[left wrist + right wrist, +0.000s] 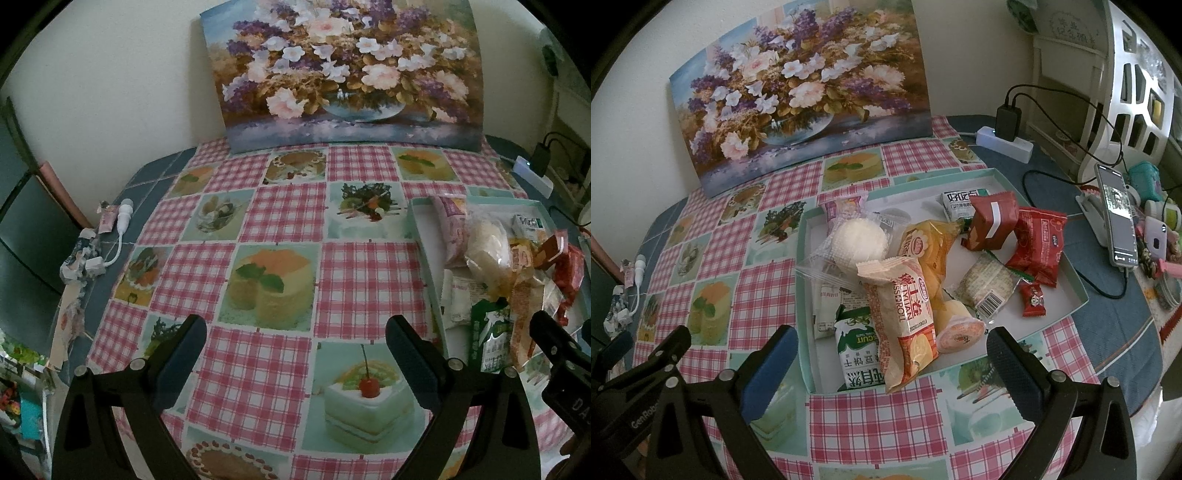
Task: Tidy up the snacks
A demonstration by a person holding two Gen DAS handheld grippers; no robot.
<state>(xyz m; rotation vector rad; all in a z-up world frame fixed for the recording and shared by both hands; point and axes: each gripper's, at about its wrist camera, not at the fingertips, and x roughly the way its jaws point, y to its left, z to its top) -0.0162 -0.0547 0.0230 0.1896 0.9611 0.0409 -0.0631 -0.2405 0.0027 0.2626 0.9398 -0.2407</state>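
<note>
A: Grippers?
B: Left gripper [295,354] wide, empty, over tablecloth [284,218]. Right gripper [892,363] wide, empty too.
A: Snacks?
B: Piled in tray [1049,236], centre frame; orange roll packet [905,317] nearest the fingers.

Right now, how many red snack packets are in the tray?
3: a dark red packet with a white stripe at the back, a bright red packet beside it, a small red candy in front. Others may be buried.

A pink-and-white gingham tablecloth [871,417] with cake pictures (pale green squares) covers a slate-blue table [1115,332]. The mint-edged white tray [1049,314] holds red, orange and green-white snack packets.
</note>
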